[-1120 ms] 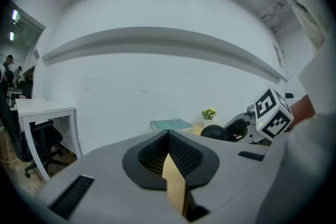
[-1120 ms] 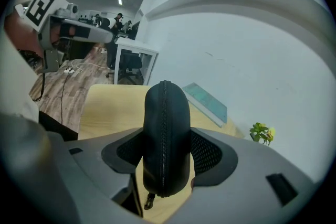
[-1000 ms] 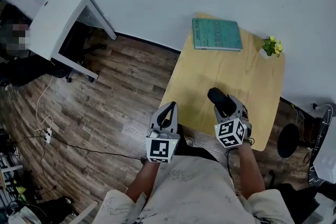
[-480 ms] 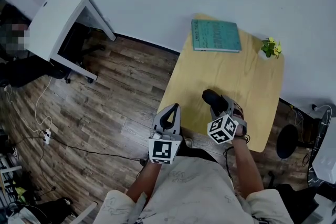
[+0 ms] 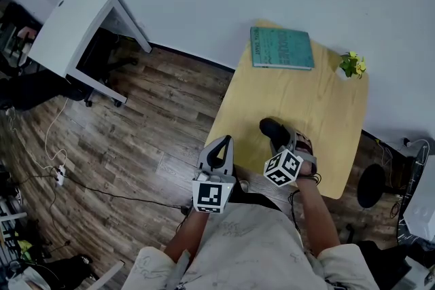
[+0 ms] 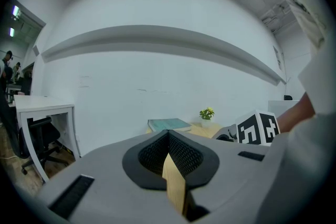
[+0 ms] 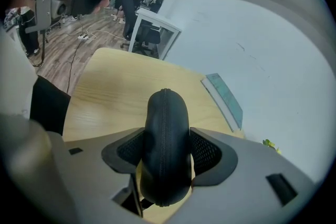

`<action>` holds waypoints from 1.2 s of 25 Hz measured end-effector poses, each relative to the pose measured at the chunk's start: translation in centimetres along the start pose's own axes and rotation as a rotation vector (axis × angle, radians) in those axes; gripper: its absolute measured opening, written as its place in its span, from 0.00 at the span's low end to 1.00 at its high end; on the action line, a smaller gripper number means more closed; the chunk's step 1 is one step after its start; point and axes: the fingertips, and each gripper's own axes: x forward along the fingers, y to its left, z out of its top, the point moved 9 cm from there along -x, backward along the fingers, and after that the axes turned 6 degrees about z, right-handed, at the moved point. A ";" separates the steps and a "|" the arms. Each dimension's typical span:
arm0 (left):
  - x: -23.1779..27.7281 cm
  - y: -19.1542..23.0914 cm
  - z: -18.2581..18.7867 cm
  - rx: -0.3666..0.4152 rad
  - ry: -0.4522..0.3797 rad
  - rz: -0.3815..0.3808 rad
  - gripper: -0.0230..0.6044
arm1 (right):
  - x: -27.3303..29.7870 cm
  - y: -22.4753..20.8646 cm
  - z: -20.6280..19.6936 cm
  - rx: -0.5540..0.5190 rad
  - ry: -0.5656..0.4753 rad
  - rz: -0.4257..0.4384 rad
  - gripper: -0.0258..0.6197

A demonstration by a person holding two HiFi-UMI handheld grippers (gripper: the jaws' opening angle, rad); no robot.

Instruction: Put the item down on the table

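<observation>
Overhead, print on teal book too small to read, right gripper jaws wide, clamped on black zippered case, low over wooden table, left gripper jaws together, empty.

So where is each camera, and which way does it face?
Head view: on the person's head, looking steeply down at the table; forearms, left gripper and right gripper show.
Left gripper view: on the left gripper, facing the wall; its shut jaws show.
Right gripper view: on the right gripper, tilted down at the table; its jaws grip a black case.
All share the teal book.
</observation>
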 end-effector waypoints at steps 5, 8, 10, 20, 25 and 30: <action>0.0 -0.2 -0.1 0.005 0.007 0.001 0.05 | 0.1 0.0 -0.1 -0.004 -0.002 -0.002 0.47; -0.1 -0.1 0.1 0.003 0.004 0.004 0.05 | 0.0 -0.1 -0.1 0.008 -0.004 -0.003 0.47; -0.1 0.0 0.2 0.005 0.007 0.005 0.05 | 0.0 -0.2 -0.1 0.029 -0.013 -0.004 0.48; -0.7 -0.4 0.3 0.011 0.006 0.006 0.05 | -1.2 -0.3 -0.1 0.082 -0.056 0.071 0.55; -0.8 -1.0 0.8 0.016 -0.004 0.003 0.05 | -2.2 -0.5 -0.1 0.190 -0.117 0.150 0.56; -0.8 -1.6 1.2 0.030 -0.010 -0.006 0.05 | -3.2 -0.6 -0.3 0.255 -0.183 0.177 0.56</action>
